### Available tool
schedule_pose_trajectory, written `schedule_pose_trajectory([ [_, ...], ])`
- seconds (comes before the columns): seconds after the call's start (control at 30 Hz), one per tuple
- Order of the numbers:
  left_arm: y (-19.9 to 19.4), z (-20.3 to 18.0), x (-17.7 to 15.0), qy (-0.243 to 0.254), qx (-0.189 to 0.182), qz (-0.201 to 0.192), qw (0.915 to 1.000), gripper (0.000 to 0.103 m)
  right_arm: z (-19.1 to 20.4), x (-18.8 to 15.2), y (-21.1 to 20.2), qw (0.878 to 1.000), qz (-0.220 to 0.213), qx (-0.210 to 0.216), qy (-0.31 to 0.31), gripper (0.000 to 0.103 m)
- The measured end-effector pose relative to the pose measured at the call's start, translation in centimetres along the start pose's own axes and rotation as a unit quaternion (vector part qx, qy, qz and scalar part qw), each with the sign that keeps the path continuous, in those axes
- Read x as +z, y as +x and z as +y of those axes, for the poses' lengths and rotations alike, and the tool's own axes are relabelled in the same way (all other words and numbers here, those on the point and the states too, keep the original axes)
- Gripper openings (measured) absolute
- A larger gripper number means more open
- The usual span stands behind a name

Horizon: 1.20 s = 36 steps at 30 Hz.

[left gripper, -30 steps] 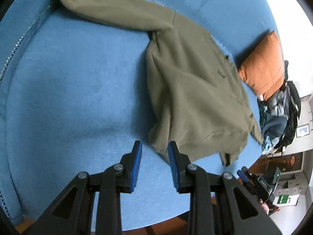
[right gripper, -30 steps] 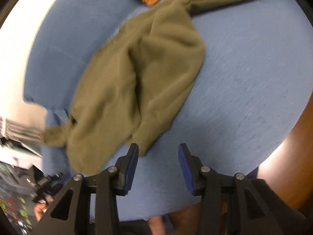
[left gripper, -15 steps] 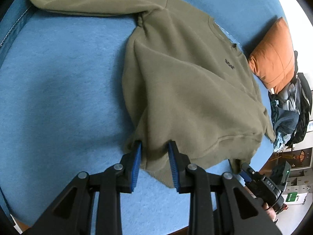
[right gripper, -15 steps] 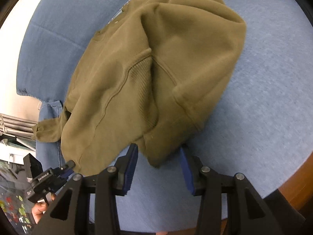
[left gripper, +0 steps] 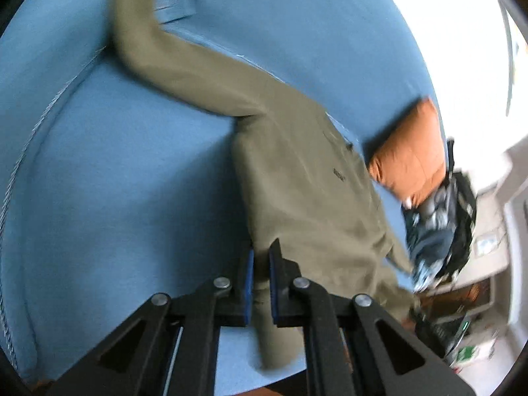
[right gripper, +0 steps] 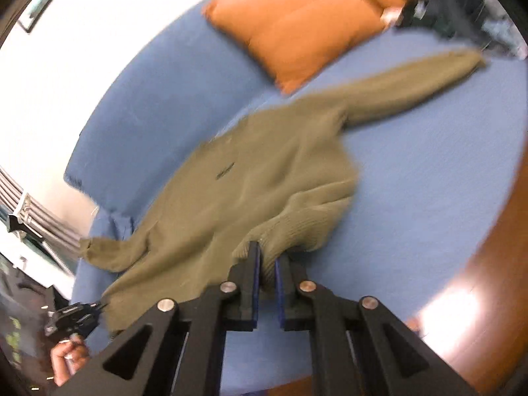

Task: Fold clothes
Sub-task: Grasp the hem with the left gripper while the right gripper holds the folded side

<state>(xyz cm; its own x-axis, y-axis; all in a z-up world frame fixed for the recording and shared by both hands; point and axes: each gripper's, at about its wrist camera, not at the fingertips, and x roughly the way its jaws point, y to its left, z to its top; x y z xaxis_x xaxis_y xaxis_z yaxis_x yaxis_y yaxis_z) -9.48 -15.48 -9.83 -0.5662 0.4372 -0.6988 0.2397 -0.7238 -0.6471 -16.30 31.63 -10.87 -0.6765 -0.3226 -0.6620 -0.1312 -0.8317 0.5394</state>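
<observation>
Left wrist view
Surface: I see a blue sofa (left gripper: 109, 198), with an orange cushion (left gripper: 412, 158) against its back.
Sweatshirt: the olive sweatshirt (left gripper: 307, 191) lies on the seat, one sleeve trailing up the backrest.
Left tongs (left gripper: 260, 264): clamped on its hem corner.
Hard to make out: a dark clothes pile (left gripper: 439, 231), blurred.

Right wrist view
Surface: same blue sofa (right gripper: 429, 198); wood-brown floor (right gripper: 488, 280) at right.
Right tongs (right gripper: 268, 264): pinching the ribbed hem.
Cut off: my left hand (right gripper: 67, 358), at the frame edge.

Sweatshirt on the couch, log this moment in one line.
left hand-held gripper: shut on sweatshirt hem | right hand-held gripper: shut on hem | couch: sleeves spread
</observation>
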Motion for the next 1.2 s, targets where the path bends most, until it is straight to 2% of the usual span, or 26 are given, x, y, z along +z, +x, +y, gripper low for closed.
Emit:
schedule_pose_trajectory([
  [0.07,0.7,2.3,-0.4,-0.033,0.009,0.029,0.999,0.008,-1.9,-0.9,-0.8,1.0,0.014,-0.021,0.007,0.007],
  [0.13,1.8,3.5,-0.9,-0.043,0.05,0.061,0.996,0.011,-3.1,-2.5,0.8,0.997,0.059,-0.048,0.016,0.008],
  [0.2,2.8,4.7,-1.5,-0.052,0.091,0.093,0.9902,0.01,-4.9,-4.2,3.5,0.988,0.126,-0.079,0.026,0.009],
  [0.23,3.2,5.3,-1.7,-0.058,0.107,0.106,0.9869,0.01,-5.3,-4.5,4.3,0.986,0.14,-0.08,0.034,0.011],
  [0.3,3.0,5.8,-1.6,-0.08,0.099,0.103,0.9866,0.018,-5.7,-5.3,4.9,0.984,0.147,-0.088,0.049,0.013],
  [0.37,2.9,5.5,-1.6,-0.081,0.095,0.098,0.9873,0.021,-5.2,-5.0,4.7,0.987,0.125,-0.083,0.056,0.027],
  [0.43,2.8,4.4,-1.9,-0.053,0.106,0.096,0.9883,0.021,-4.7,-4.7,4.5,0.99,0.103,-0.078,0.062,0.03],
  [0.53,2.8,1.7,-3.2,0.019,0.108,0.097,0.9892,0.021,-4.4,-4.6,2.7,0.994,0.073,-0.062,0.054,0.03],
  [0.63,3.5,-0.8,-4.9,0.076,0.086,0.112,0.987,0.021,-3.3,-4.4,1.7,0.996,0.052,-0.039,0.053,0.03],
  [0.7,3.8,-1.9,-5.6,0.104,0.08,0.119,0.9842,0.021,-3.6,-4.9,1.4,0.996,0.048,-0.014,0.076,0.03],
  [0.77,4.0,-2.5,-5.9,0.121,0.081,0.119,0.9822,0.021,-5.6,-5.0,2.6,0.99,0.087,0.014,0.109,0.035],
  [0.83,4.1,-2.8,-5.9,0.124,0.08,0.116,0.9822,0.021,-7.4,-6.2,4.2,0.977,0.141,0.044,0.151,0.035],
  [0.87,4.1,-2.8,-5.8,0.122,0.079,0.114,0.9828,0.021,-7.9,-6.6,4.6,0.973,0.155,0.049,0.164,0.035],
  [0.93,4.1,-2.8,-5.8,0.119,0.076,0.11,0.9839,0.021,-9.5,-7.3,4.3,0.969,0.169,0.048,0.176,0.035],
  [1.07,4.1,-2.8,-5.6,0.111,0.071,0.102,0.9861,0.021,-9.9,-8.0,4.8,0.964,0.182,0.051,0.188,0.035],
  [1.2,3.9,-2.4,-5.9,0.097,0.067,0.102,0.9878,0.021,-11.1,-8.0,6.2,0.959,0.186,0.033,0.211,0.036],
])
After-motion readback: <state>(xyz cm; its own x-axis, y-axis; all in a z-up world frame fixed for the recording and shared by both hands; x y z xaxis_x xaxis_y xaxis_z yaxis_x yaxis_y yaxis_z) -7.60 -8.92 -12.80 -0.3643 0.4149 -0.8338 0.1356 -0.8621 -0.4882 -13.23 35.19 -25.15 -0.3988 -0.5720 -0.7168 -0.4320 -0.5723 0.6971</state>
